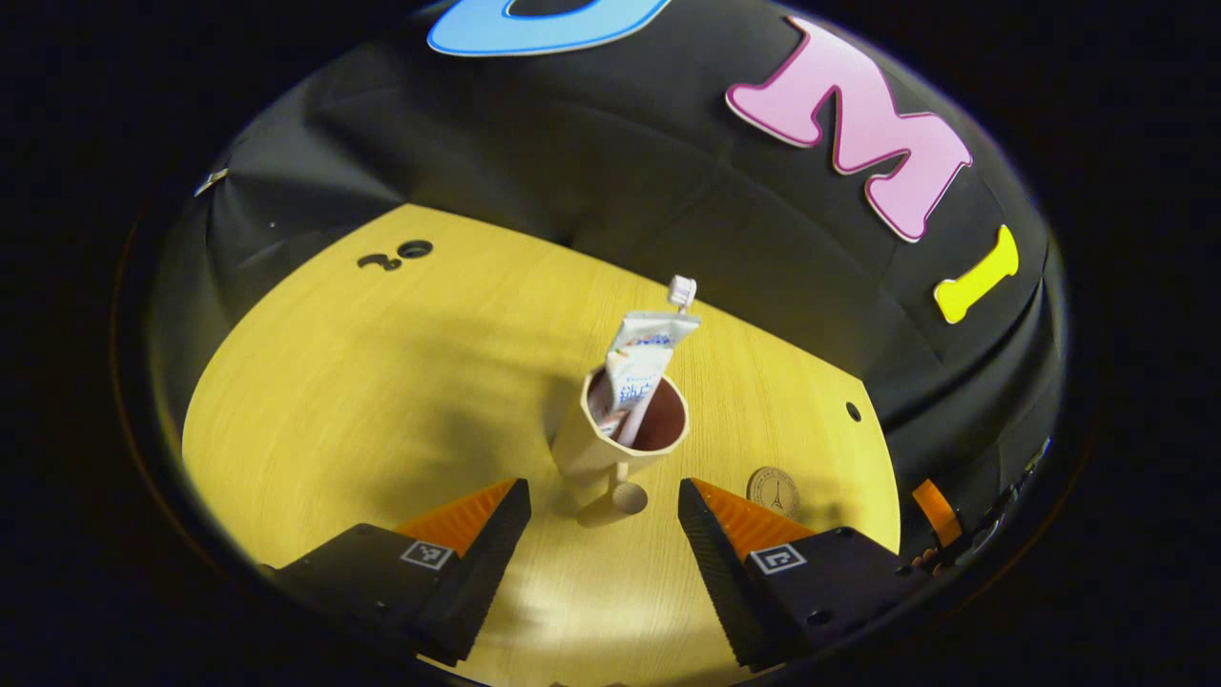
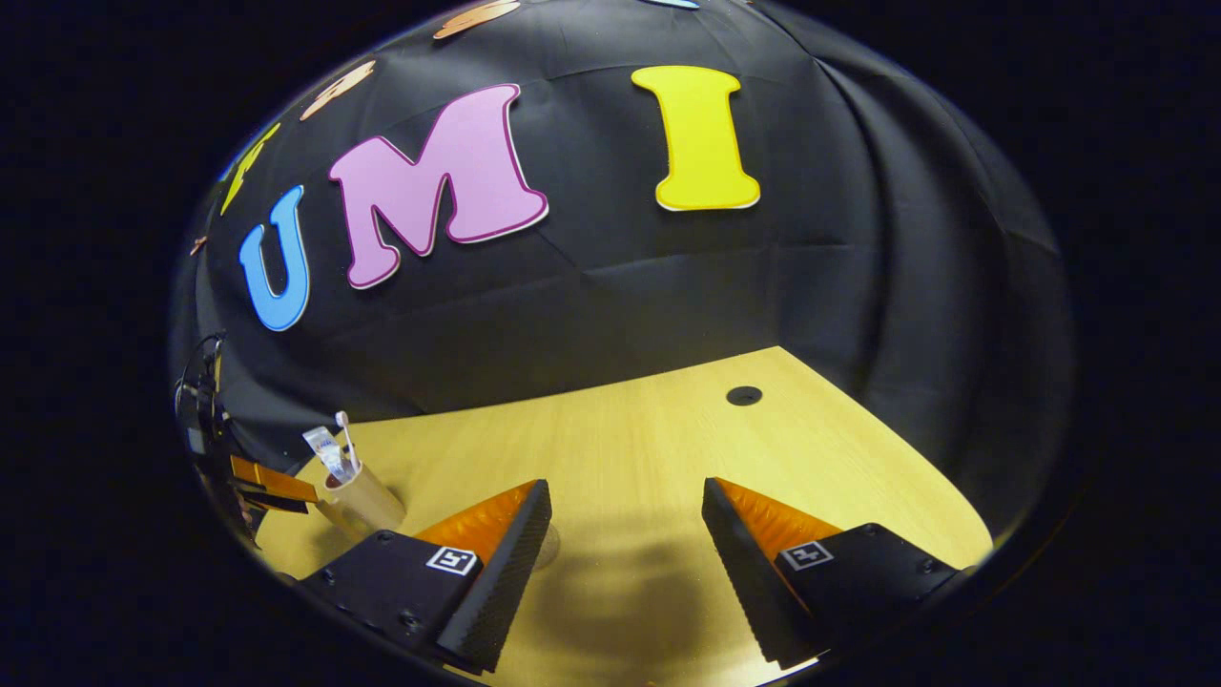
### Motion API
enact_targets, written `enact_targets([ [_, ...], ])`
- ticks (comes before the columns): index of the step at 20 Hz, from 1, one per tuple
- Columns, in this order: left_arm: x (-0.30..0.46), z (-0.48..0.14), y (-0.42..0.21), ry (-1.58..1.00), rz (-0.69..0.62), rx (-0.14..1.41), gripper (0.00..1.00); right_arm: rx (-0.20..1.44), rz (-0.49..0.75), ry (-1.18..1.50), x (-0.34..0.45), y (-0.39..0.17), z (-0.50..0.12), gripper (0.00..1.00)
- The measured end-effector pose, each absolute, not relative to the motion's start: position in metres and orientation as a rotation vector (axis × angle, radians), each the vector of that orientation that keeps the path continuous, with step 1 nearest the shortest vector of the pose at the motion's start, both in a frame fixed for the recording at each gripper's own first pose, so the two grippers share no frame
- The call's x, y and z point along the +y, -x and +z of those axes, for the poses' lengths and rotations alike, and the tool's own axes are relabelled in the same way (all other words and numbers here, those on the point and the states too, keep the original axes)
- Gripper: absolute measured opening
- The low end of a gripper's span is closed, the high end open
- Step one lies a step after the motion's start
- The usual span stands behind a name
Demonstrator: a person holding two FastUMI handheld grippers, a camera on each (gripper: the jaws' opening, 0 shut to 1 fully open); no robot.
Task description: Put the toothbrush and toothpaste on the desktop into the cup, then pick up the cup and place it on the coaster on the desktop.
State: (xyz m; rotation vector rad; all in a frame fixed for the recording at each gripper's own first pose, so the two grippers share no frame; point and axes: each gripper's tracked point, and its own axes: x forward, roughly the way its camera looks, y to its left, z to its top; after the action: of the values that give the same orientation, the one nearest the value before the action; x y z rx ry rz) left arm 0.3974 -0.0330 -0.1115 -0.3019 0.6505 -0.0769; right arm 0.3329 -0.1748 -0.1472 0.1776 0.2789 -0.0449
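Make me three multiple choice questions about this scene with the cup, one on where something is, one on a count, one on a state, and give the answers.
1. Where is the toothpaste?
A. flat on the desk
B. standing in the cup
C. on the coaster

2. How many items stand in the cup?
A. none
B. two
C. four

3. The left gripper is:
A. open
B. shut on the cup
C. shut on the toothbrush

Answers:
1 B, the tube rises from the cup's mouth.
2 B, tube and toothbrush.
3 A, its fingers are spread, the cup beyond them.
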Motion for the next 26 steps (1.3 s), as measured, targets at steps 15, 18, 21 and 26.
enact_targets([
  [15, -0.034, -0.184, -0.438, -0.009, -0.034, 1.075, 0.91, 0.372, -0.201, -0.265, -0.252, -0.279, -0.194, 0.98],
  [18, -0.025, -0.185, -0.446, -0.087, -0.014, 1.111, 0.8, 0.389, -0.225, -0.275, -0.266, -0.271, -0.201, 0.98],
  [21, -0.03, -0.185, -0.446, -0.115, -0.027, 1.135, 0.71, 0.405, -0.245, -0.285, -0.276, -0.266, -0.208, 0.98],
  [26, -0.034, -0.188, -0.447, -0.155, -0.016, 1.149, 0.41, 0.419, -0.244, -0.312, -0.273, -0.264, -0.213, 0.98],
])
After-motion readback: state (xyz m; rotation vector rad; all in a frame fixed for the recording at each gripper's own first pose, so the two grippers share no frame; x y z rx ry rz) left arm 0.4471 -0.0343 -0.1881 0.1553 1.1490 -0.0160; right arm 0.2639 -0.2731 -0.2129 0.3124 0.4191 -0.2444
